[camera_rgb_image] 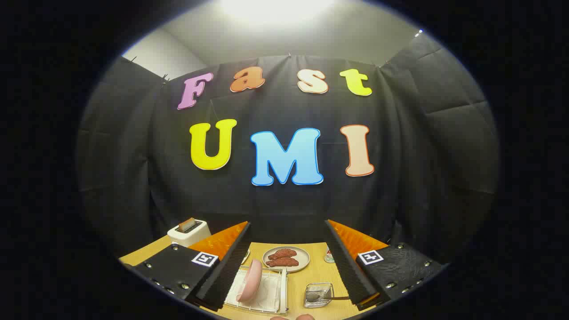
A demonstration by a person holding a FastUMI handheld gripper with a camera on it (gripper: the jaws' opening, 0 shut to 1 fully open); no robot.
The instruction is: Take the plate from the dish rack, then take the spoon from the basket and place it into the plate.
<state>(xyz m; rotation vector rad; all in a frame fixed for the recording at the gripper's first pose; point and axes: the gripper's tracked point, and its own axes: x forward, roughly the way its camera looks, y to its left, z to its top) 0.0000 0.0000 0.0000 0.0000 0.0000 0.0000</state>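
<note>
A pink plate (250, 280) stands on edge in a white dish rack (258, 291) on the wooden table, just inside my left finger. To the right of the rack, a small wire basket (318, 295) holds a spoon (326, 297) whose handle points toward my right finger. My gripper (286, 266) hangs above the table, open wide, with nothing between its fingers. Rack and basket both lie below and between the fingers.
A grey plate with reddish meat pieces (286, 258) sits beyond the rack. A white toaster with a slice in it (189, 232) stands at the far left of the table. A small can (329, 255) stands by the right finger.
</note>
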